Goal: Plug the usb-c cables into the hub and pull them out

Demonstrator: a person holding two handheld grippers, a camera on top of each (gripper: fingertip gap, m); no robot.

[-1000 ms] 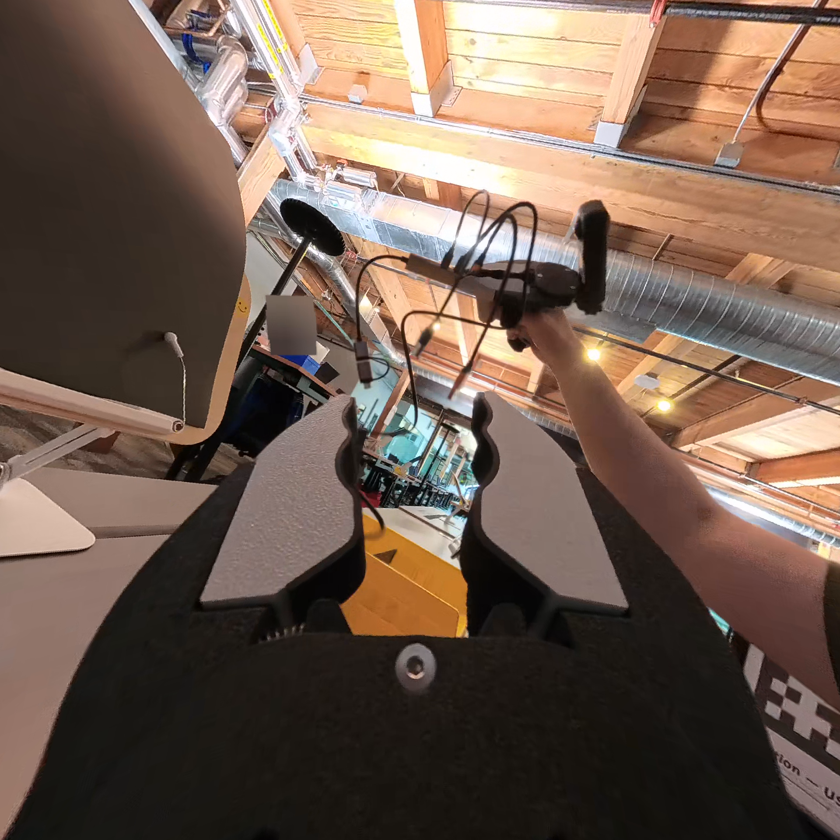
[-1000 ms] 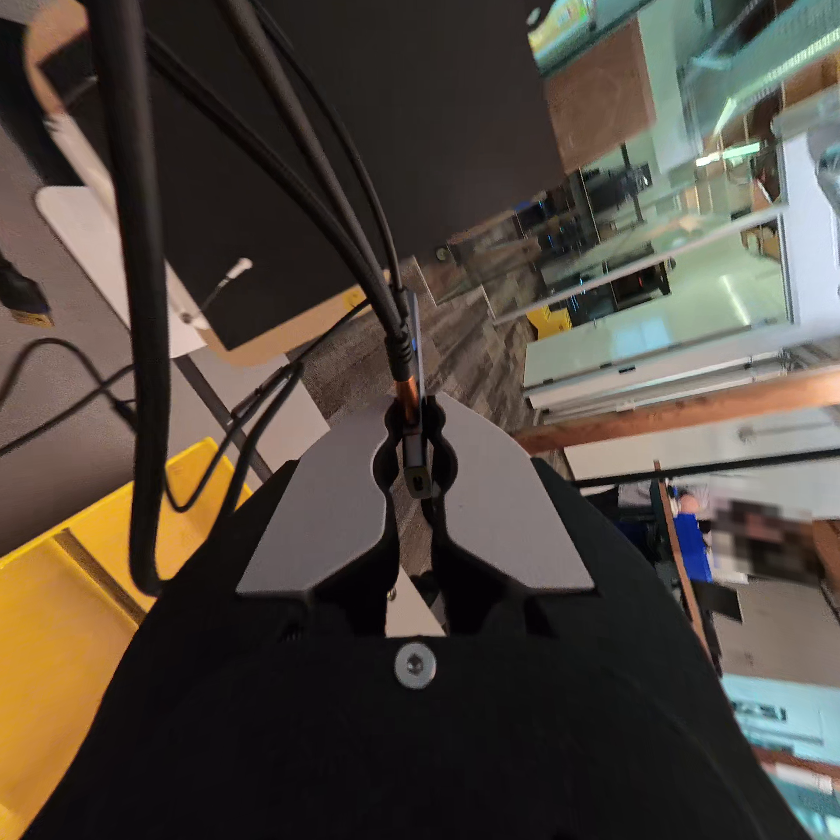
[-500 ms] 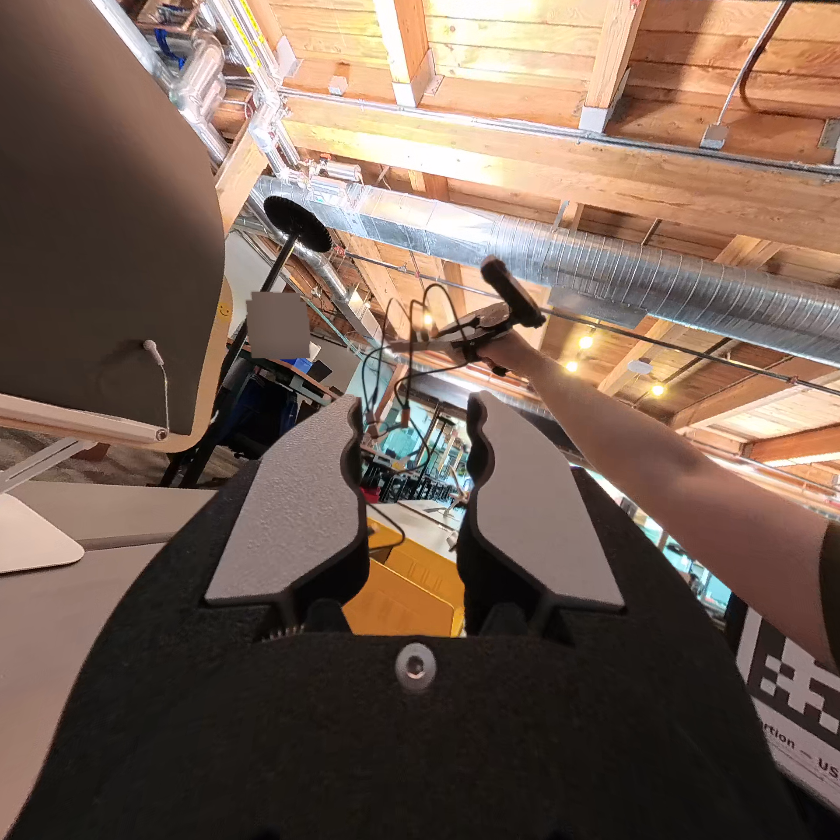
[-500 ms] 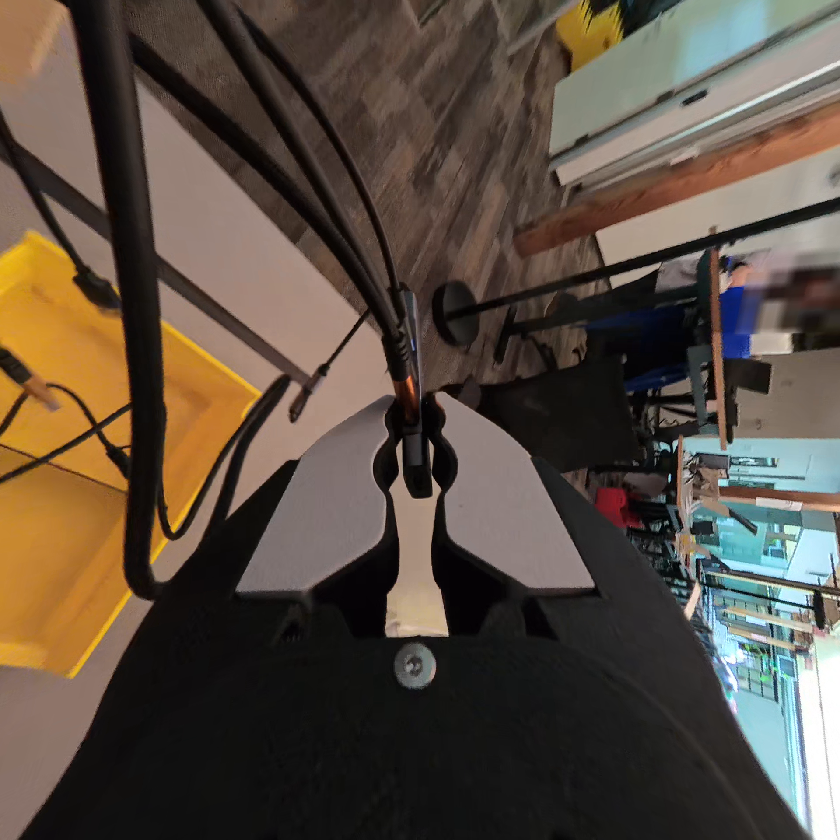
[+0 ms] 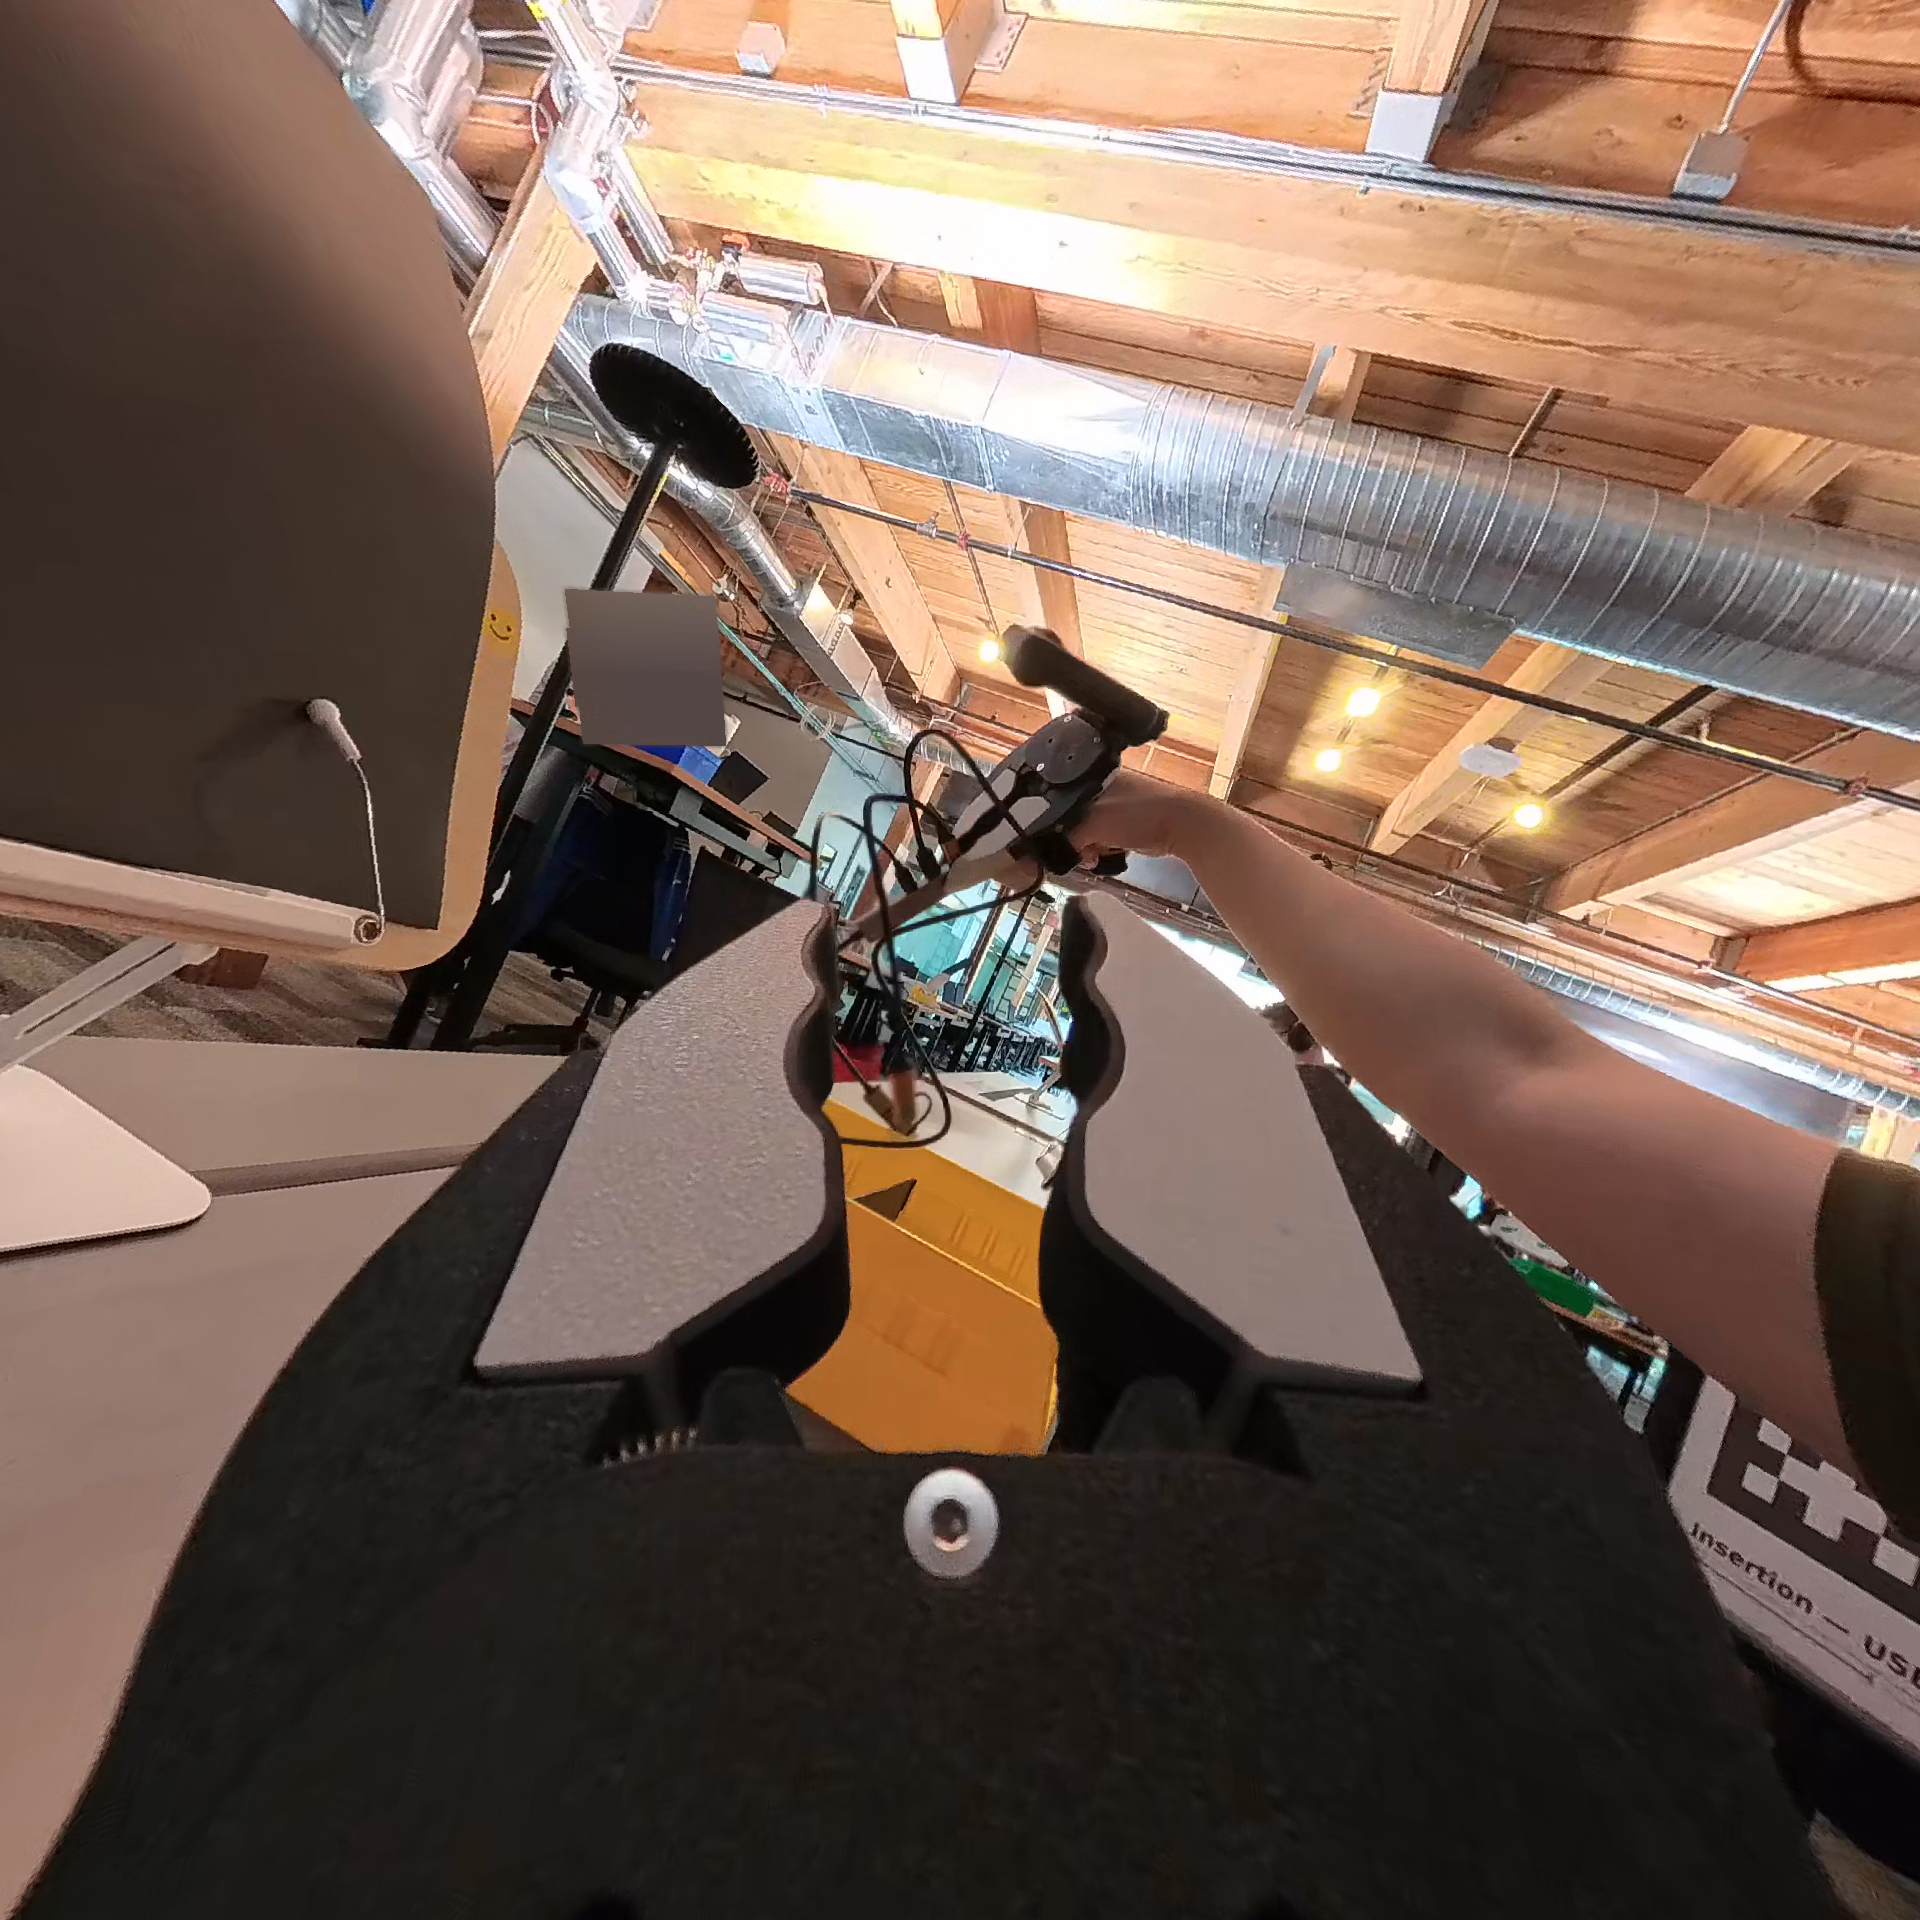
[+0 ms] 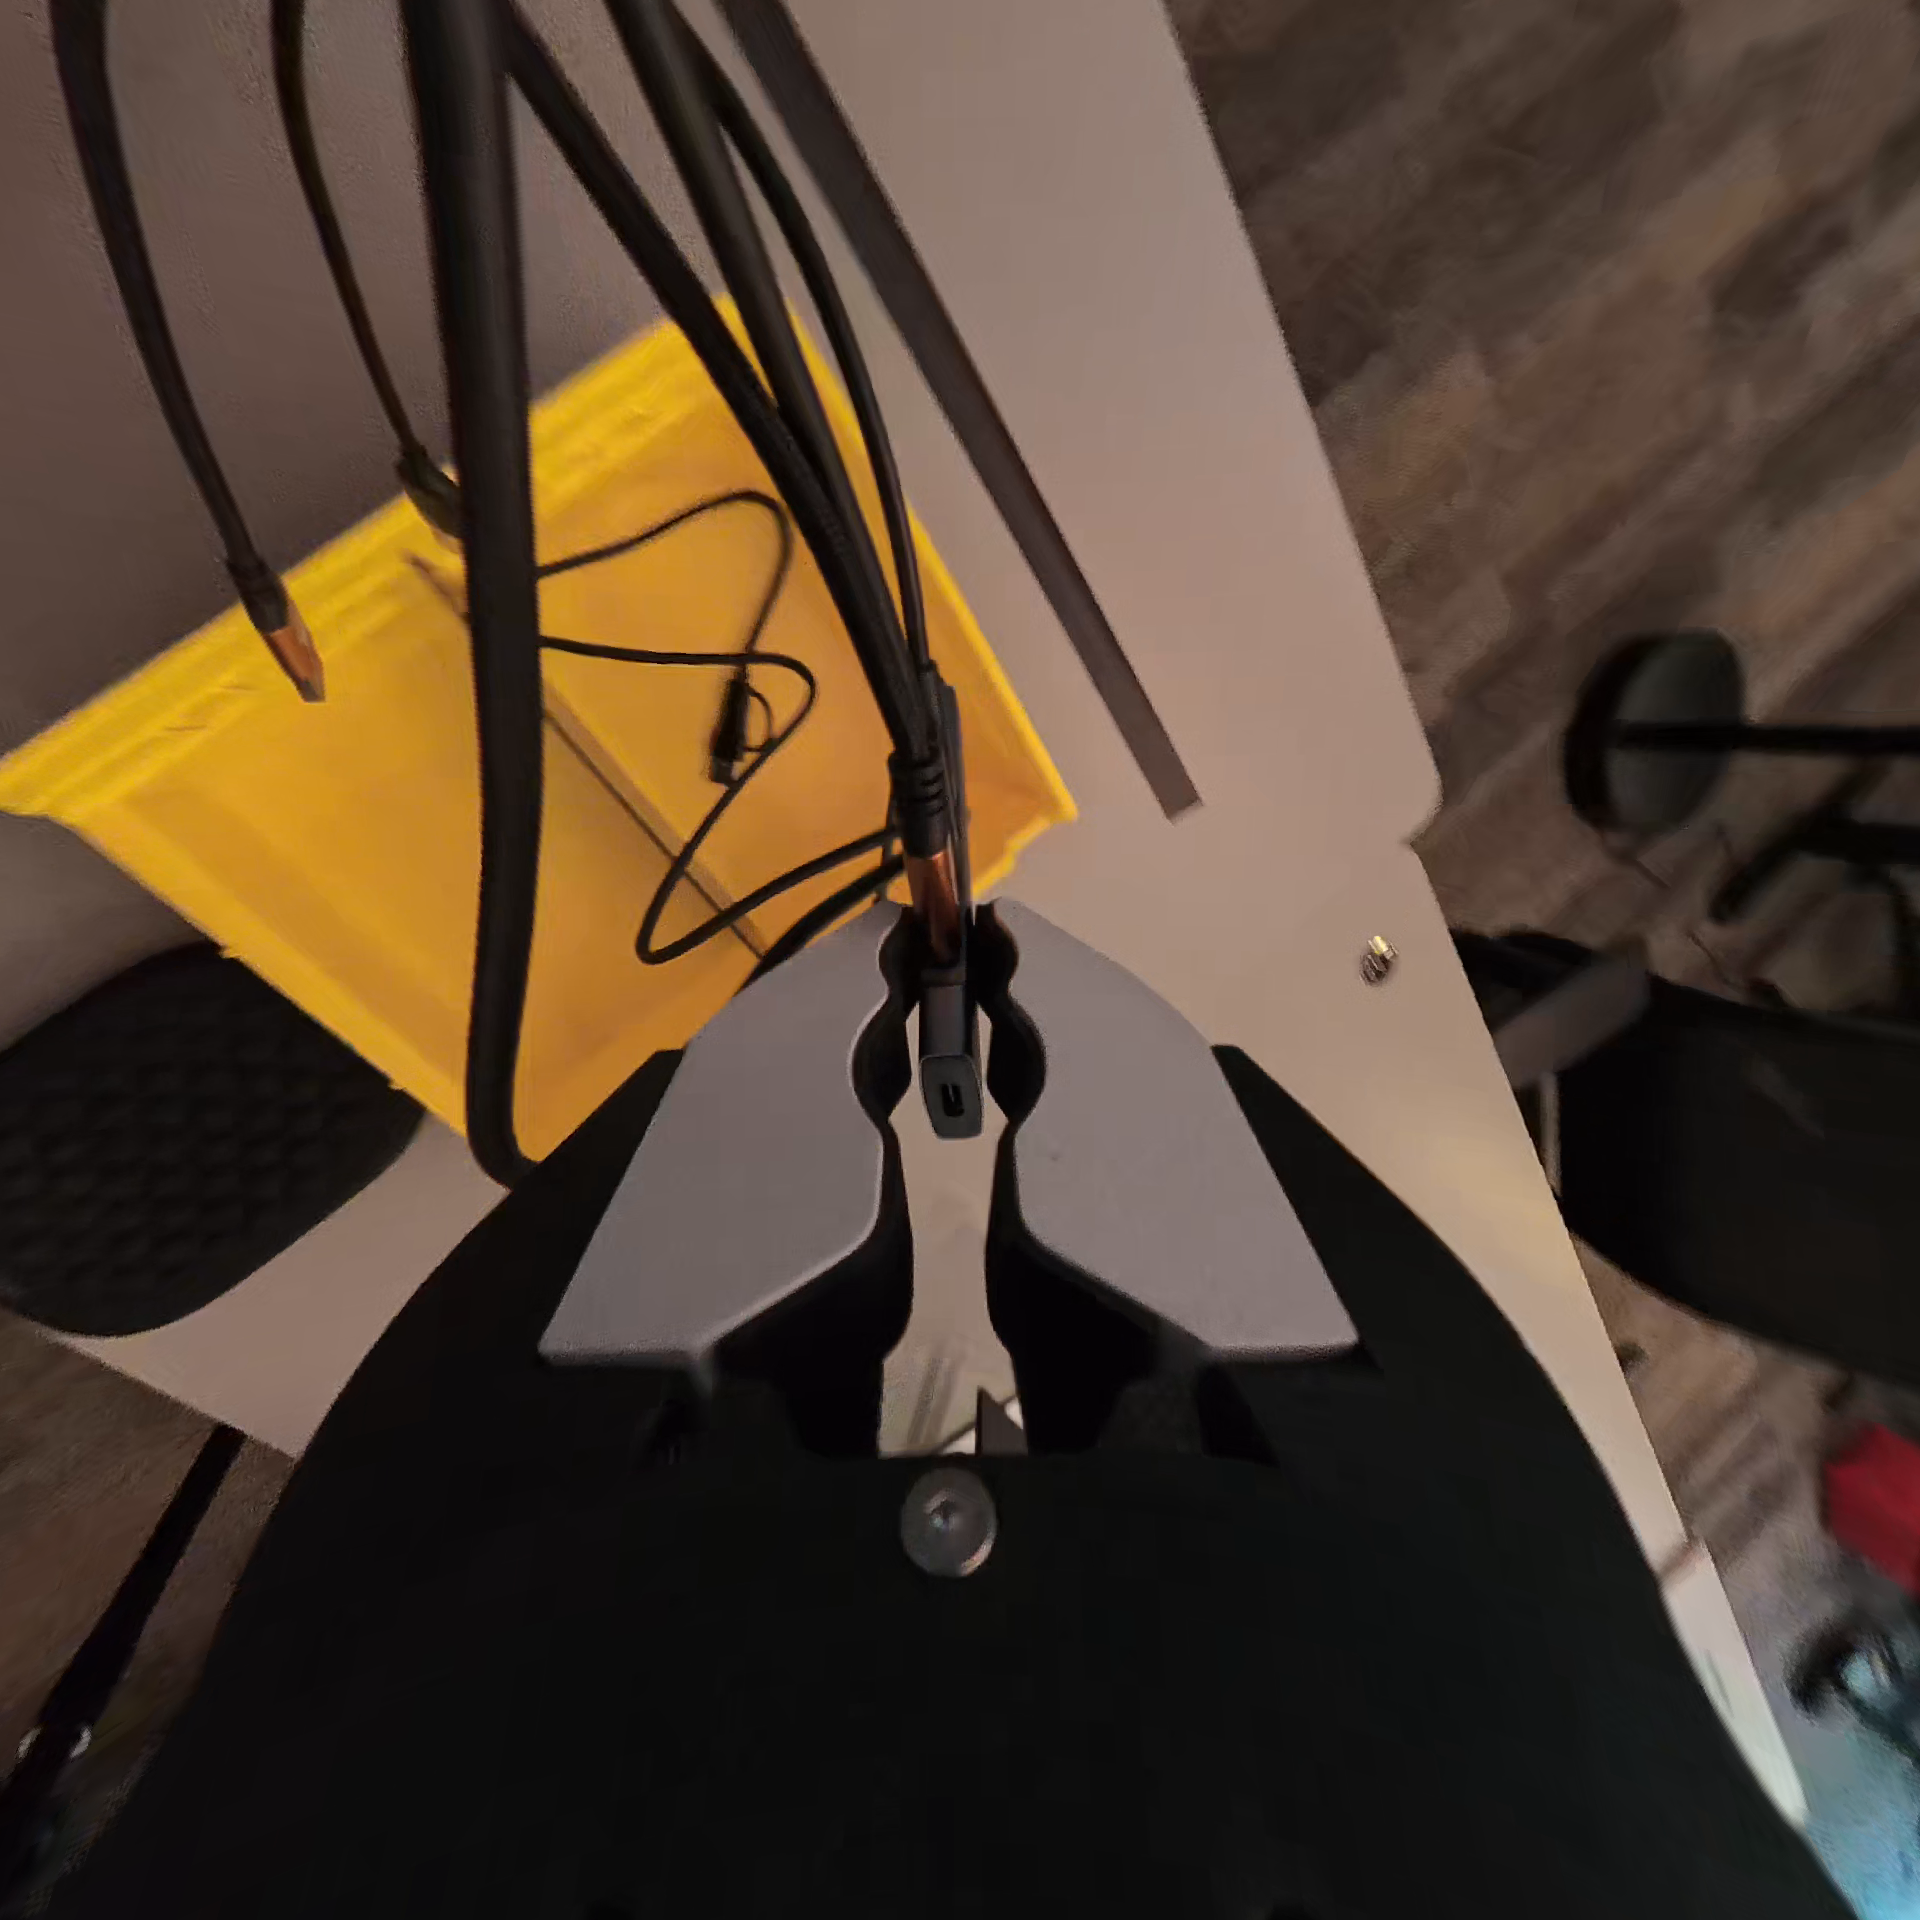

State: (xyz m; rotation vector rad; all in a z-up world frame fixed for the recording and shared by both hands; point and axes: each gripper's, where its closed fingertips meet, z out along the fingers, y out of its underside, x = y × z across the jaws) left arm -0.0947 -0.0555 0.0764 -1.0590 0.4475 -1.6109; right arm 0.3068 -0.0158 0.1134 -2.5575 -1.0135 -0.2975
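My right gripper (image 6: pixel 945 914) is shut on a slim dark grey hub (image 6: pixel 948 1081), which stands edge-on between its fingers. Several black cables (image 6: pixel 499 727) run from the hub and hang loose; one free end has a copper-coloured plug (image 6: pixel 296 665). They hang above a yellow bin (image 6: pixel 312 831), where another black cable (image 6: pixel 727 717) lies. My left gripper (image 5: pixel 945 925) is open and empty, pointing up towards the ceiling. In the left wrist view the right gripper (image 5: pixel 977 842) is held up ahead by a hand, with the hub (image 5: pixel 935 888) and dangling cables.
The yellow bin (image 5: pixel 935 1299) stands on a pale table (image 6: pixel 1195 623). A monitor back (image 5: pixel 208 468) and its white foot (image 5: pixel 73 1164) are at the left. A black textured pad (image 6: pixel 156 1143) lies beside the bin. A person's arm (image 5: pixel 1507 1091) crosses the right.
The right gripper, still shut on the hub, has come down from high overhead and now points at the table and yellow bin. The left gripper stays open.
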